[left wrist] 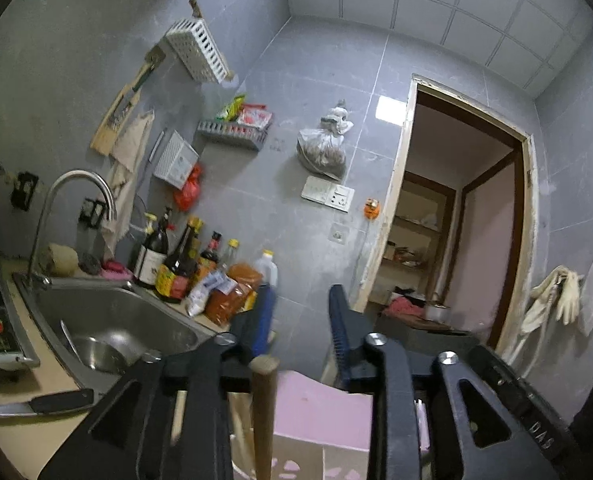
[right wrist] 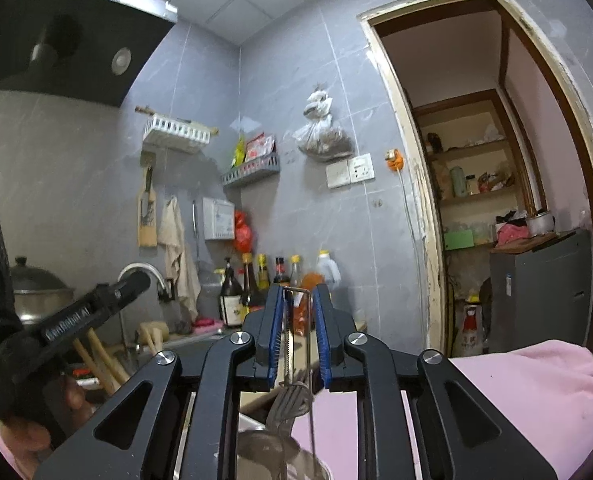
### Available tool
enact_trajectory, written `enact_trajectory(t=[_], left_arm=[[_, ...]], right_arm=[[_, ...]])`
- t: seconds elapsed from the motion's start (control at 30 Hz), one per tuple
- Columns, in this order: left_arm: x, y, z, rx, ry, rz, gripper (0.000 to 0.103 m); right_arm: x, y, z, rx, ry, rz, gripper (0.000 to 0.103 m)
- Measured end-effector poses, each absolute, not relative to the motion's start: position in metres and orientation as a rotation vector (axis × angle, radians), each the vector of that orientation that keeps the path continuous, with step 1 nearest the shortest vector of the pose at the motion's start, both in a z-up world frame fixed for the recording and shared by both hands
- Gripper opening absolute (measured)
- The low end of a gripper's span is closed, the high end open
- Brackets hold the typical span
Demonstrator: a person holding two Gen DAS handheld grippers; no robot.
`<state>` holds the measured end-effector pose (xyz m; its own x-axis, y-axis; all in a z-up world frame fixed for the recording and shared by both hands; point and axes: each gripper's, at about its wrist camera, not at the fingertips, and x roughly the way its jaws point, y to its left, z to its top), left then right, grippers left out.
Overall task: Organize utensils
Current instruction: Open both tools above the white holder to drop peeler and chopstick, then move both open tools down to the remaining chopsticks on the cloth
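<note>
In the left wrist view my left gripper (left wrist: 302,308) is open, tilted up toward the wall. Below its jaws a brown wooden handle (left wrist: 263,408) stands upright in a pink utensil holder (left wrist: 316,412), with paler handles beside it. In the right wrist view my right gripper (right wrist: 299,300) is closed to a narrow gap around a metal wire handle (right wrist: 294,320) with a serrated strip. It belongs to a strainer-like utensil whose wires (right wrist: 290,400) and bowl (right wrist: 272,452) hang below. The left gripper's body (right wrist: 68,320) shows at the left over wooden handles (right wrist: 96,356).
A steel sink (left wrist: 108,320) with tap (left wrist: 76,200) lies left, a black-handled knife (left wrist: 44,402) on the counter before it. Sauce bottles (left wrist: 176,264) and spice bags line the wall. Wall baskets, a hanging cutting board and an open doorway (left wrist: 456,220) lie beyond. A lidded pot (right wrist: 36,288) stands far left.
</note>
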<state>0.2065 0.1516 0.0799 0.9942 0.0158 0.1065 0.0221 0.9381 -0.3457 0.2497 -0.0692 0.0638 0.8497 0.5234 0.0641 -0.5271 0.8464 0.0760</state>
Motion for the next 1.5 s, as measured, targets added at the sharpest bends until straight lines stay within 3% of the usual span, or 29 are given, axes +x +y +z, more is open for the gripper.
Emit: enact_trajectory(t=[0.1,0.3,0.37,0.43,0.57,0.7,1.0,1.17,1.5], left_arm=[[0.203,0.151,0.083,-0.343,-0.095,-0.003,0.031],[0.194,0.149,0.095,-0.355,-0.073,-0.017,0.054],[0.191,0.146,0.101,-0.344,-0.062,-0.022,0.060],[0.185,0.141,0.107,-0.327,-0.053,-0.022,0.067],[0.173,0.127,0.115,-0.287,-0.049,-0.032,0.101],[0.157,0.106,0.120,-0.225,-0.063,-0.047,0.102],[0.131,0.051,0.109,-0.088,-0.004,-0.167,0.102],[0.133,0.022,0.096,-0.067,0.114,-0.291,0.102],[0.150,-0.018,0.063,-0.052,0.340,-0.372,0.102]], right_arm=[[0.246,-0.074,0.064,0.088,-0.033,0.550,0.026],[0.239,-0.092,0.073,0.106,-0.016,0.527,0.033],[0.236,-0.100,0.077,0.109,-0.013,0.512,0.048],[0.231,-0.108,0.081,0.112,-0.013,0.504,0.056],[0.217,-0.129,0.088,0.107,-0.015,0.468,0.084],[0.200,-0.151,0.093,0.095,-0.035,0.421,0.103],[0.154,-0.198,0.096,0.029,-0.041,0.339,0.103],[0.132,-0.222,0.091,-0.036,0.006,0.280,0.103],[0.112,-0.247,0.048,-0.162,0.285,0.195,0.103]])
